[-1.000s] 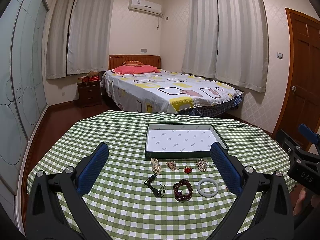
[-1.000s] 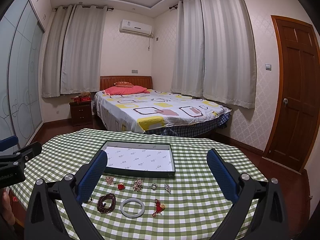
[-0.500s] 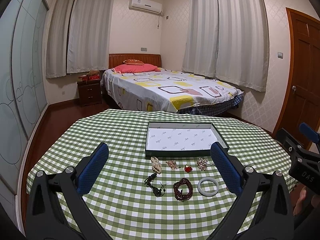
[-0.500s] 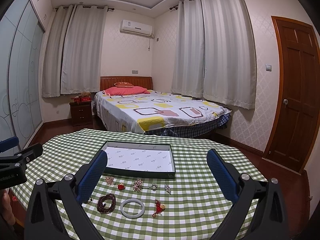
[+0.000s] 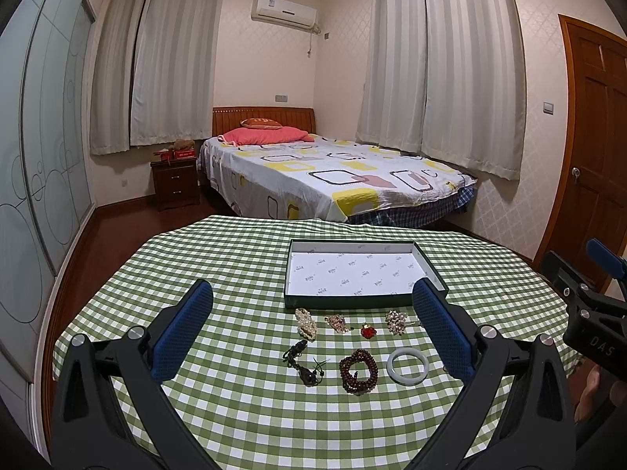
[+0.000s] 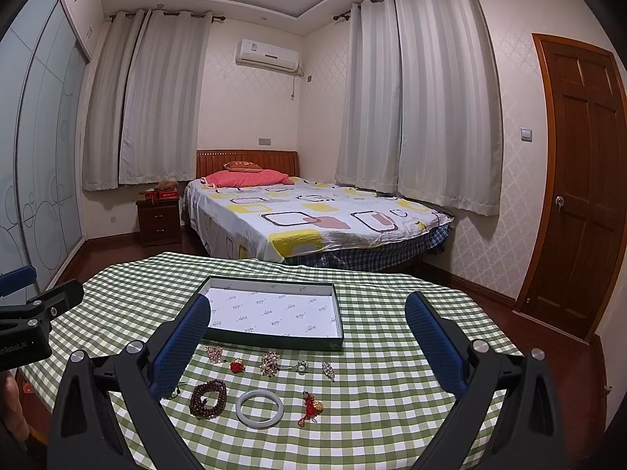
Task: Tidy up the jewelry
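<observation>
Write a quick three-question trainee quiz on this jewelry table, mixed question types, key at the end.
1. True or false: the tray already holds a piece of jewelry.
2. Multiple choice: in the right wrist view, what lies directly between the bead bracelet and the red knot charm? A) pearl strand B) white bangle C) red flower brooch
3. Fill in: both the left gripper and the right gripper are ____ and hold nothing.

Key: 1 false, only printed white lining shows inside; 2 B; 3 open.
</observation>
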`<state>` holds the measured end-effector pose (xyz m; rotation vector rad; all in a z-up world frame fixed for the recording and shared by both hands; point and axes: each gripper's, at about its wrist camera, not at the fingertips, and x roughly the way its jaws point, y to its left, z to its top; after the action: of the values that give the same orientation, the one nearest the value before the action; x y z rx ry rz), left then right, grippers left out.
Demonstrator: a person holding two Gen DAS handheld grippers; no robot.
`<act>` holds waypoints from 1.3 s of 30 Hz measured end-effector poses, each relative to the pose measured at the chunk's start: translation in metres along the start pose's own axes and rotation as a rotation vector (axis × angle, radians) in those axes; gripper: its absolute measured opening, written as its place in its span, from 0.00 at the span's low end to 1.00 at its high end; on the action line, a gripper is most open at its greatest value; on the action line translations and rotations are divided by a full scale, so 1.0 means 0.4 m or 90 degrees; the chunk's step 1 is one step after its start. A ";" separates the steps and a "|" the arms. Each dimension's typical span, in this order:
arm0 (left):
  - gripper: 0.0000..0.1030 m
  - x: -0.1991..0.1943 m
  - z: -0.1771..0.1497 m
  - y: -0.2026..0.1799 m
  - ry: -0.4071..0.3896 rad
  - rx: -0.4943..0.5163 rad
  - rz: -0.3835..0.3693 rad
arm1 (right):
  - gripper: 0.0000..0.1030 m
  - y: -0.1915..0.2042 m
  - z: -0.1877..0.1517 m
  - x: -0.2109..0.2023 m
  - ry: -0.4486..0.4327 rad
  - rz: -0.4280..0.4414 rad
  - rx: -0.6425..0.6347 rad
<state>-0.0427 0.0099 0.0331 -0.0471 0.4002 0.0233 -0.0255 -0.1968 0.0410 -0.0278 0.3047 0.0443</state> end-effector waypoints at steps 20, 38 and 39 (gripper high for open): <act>0.96 0.079 -0.050 0.013 0.038 -0.008 -0.007 | 0.95 -0.011 -0.039 0.049 0.004 -0.009 -0.009; 0.96 0.398 -0.235 0.069 0.246 -0.012 0.015 | 0.95 -0.016 -0.230 0.274 0.166 0.020 -0.020; 0.96 0.414 -0.238 0.071 0.253 -0.013 0.016 | 0.95 -0.017 -0.237 0.281 0.171 0.022 -0.018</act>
<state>0.0718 0.0357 -0.1203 -0.0678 0.7986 0.0427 0.0535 -0.2022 -0.0831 -0.0570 0.5732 0.0791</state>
